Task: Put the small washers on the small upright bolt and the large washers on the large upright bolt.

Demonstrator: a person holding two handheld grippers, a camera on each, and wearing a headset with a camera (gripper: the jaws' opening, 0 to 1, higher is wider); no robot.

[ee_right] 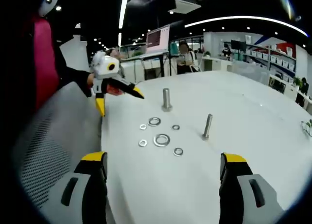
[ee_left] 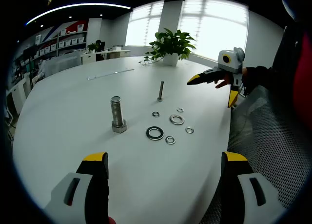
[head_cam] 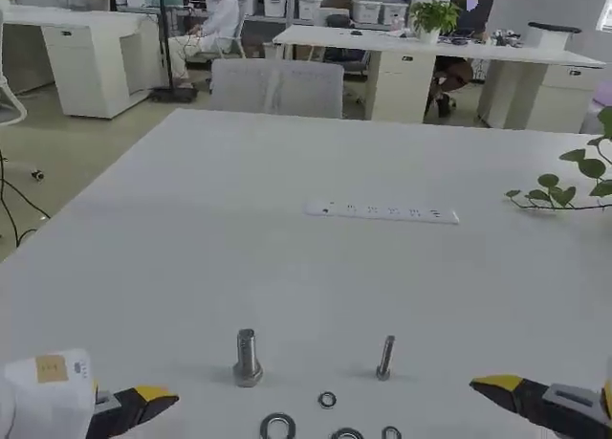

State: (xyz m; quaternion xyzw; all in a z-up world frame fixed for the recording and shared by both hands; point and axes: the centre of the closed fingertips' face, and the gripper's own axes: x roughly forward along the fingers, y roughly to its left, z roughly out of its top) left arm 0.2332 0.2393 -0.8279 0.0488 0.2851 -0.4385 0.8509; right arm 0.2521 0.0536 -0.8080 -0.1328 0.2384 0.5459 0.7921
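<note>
Table: washers ahead of left tool

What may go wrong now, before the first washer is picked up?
The washers lie flat near the table edge; a pinch might slide one off. Large and small lie mixed, so a large one could go on the small bolt. That bolt stands free on its head; a bump may topple it.

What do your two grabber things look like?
Both the left gripper and right gripper have two black jaws with bright yellow tips, set on light grey bodies with dark slots. The person's sleeve looks black.
</note>
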